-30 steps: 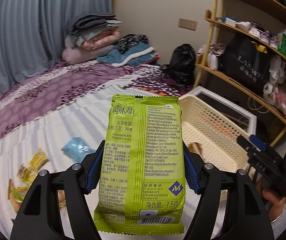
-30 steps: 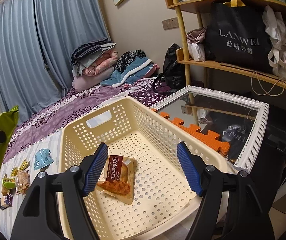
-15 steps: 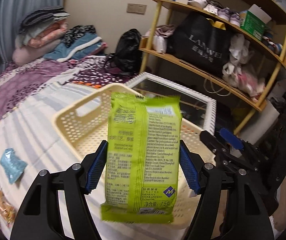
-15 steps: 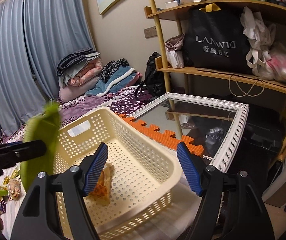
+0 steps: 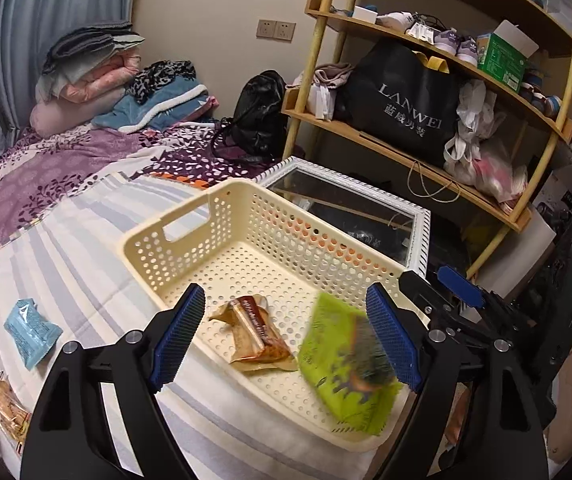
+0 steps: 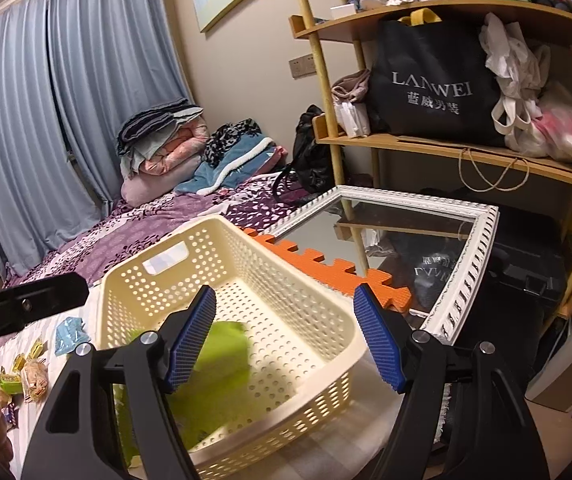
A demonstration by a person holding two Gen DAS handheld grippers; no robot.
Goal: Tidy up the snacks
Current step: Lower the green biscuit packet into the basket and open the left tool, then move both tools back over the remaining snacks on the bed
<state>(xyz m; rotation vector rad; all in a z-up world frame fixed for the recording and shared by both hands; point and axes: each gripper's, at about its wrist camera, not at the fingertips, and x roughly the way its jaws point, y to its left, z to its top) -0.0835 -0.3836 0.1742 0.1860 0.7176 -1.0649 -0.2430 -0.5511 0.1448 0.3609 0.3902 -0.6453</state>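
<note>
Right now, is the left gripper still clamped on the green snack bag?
No: the left gripper has its jaws opening, and the blurred green snack bag is dropping free into the cream basket.

The cream basket (image 5: 245, 216) is matt perforated plastic on a soft striped cloth bedsheet (image 5: 57, 264), the green packet (image 5: 346, 364) and brown wrapper (image 5: 257, 336) inside are glossy film, the grippers' blue pads (image 5: 179, 334) look ribbed rubber, and at two o'clock stands a smooth wooden shelf (image 5: 386, 140).
</note>
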